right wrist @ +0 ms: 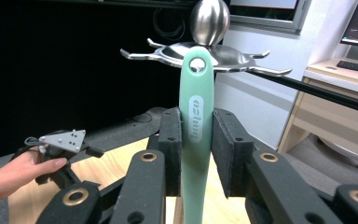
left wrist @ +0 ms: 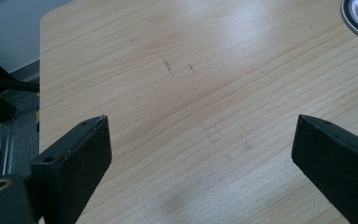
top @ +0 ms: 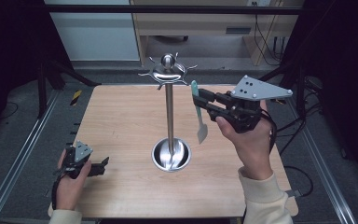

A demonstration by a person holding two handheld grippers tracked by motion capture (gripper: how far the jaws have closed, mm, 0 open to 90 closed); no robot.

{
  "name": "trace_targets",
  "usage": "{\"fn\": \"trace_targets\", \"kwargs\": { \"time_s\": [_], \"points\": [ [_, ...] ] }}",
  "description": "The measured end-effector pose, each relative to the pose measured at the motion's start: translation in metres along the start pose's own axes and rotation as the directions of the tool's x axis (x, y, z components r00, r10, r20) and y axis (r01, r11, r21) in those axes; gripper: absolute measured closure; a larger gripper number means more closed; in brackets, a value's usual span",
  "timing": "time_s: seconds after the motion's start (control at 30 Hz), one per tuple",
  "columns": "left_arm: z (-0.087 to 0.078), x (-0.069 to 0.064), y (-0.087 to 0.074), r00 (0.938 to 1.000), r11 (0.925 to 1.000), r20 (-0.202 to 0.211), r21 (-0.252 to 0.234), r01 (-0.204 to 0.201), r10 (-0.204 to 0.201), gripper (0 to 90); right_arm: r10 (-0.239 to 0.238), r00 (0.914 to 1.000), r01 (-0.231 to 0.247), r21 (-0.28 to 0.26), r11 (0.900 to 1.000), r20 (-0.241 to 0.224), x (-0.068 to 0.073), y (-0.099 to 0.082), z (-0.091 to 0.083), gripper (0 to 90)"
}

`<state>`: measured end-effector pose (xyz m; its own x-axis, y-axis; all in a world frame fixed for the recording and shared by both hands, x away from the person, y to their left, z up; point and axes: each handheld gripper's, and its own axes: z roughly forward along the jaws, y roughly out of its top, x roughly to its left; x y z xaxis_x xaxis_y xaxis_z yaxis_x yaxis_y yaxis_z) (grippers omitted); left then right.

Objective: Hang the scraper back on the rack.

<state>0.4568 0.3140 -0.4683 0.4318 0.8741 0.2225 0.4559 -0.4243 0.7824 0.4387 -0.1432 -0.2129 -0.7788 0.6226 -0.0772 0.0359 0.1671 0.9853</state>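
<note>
Right gripper (right wrist: 196, 140) clamped on green spatula (right wrist: 196, 116) — hole end just below rack hooks (right wrist: 256, 60), left gripper (left wrist: 200, 154) jaws apart over bare table (left wrist: 168, 70).

You've got one spatula (top: 199, 116), one steel hanging rack (top: 169, 121), two tools — left (top: 103, 164), right (top: 196, 100) — on one bench (top: 121, 121).
</note>
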Motion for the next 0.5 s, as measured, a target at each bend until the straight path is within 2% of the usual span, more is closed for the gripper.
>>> {"fn": "trace_targets", "kwargs": {
  "time_s": [0.5],
  "points": [
    [0.0008, -0.0012, 0.0005, 1.0000, 1.0000, 0.007, 0.002, -0.006, 0.006, 4.5, 0.017, 0.9999, -0.017, 0.016, 0.9997, -0.002, -0.0003, -0.0022, 0.0067, 74.1]
  ]
}}
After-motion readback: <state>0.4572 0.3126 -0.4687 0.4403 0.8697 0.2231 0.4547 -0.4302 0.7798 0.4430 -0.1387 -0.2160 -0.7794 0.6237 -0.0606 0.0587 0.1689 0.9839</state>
